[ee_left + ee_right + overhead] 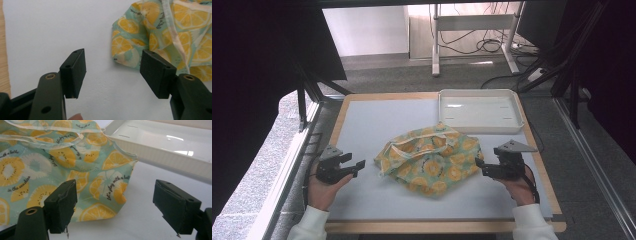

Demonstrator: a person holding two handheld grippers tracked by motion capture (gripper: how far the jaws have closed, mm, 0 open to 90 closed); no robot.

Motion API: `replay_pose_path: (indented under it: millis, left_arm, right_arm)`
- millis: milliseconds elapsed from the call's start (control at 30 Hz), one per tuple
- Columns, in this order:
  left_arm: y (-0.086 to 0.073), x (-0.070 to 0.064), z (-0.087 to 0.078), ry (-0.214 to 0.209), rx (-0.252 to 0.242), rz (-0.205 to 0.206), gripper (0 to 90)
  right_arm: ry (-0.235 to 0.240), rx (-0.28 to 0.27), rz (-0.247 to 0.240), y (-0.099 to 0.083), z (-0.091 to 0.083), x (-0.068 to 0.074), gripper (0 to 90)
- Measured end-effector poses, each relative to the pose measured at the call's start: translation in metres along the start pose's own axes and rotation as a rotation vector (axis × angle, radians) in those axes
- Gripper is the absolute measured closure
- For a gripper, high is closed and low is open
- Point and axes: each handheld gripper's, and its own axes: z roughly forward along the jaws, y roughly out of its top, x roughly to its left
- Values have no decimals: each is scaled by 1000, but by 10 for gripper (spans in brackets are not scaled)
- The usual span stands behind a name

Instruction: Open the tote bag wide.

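**Fruit-print bag lies between two released grippers**

A crumpled cloth bag printed with orange and lemon slices lies on the table, between the two hand-held grippers and touched by neither. The left hand-held gripper sits just beside the bag's near edge, jaws spread wide and holding nothing; in the left gripper view the bag lies ahead and toward its right jaw. The right hand-held gripper is released too, jaws apart close by the bag's other side; in the right gripper view the bag lies ahead of its left jaw. Beyond the bag from that gripper stands a white tray, its near wall next to the cloth.
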Motion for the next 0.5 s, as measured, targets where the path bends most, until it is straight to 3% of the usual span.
replay_pose_path:
  millis: [500]
  left_arm:
    - [14, -10, -1, -30, -8, 7, 390]
  right_arm:
    - [-23, 5, -2, -3, -1, -4, 195]
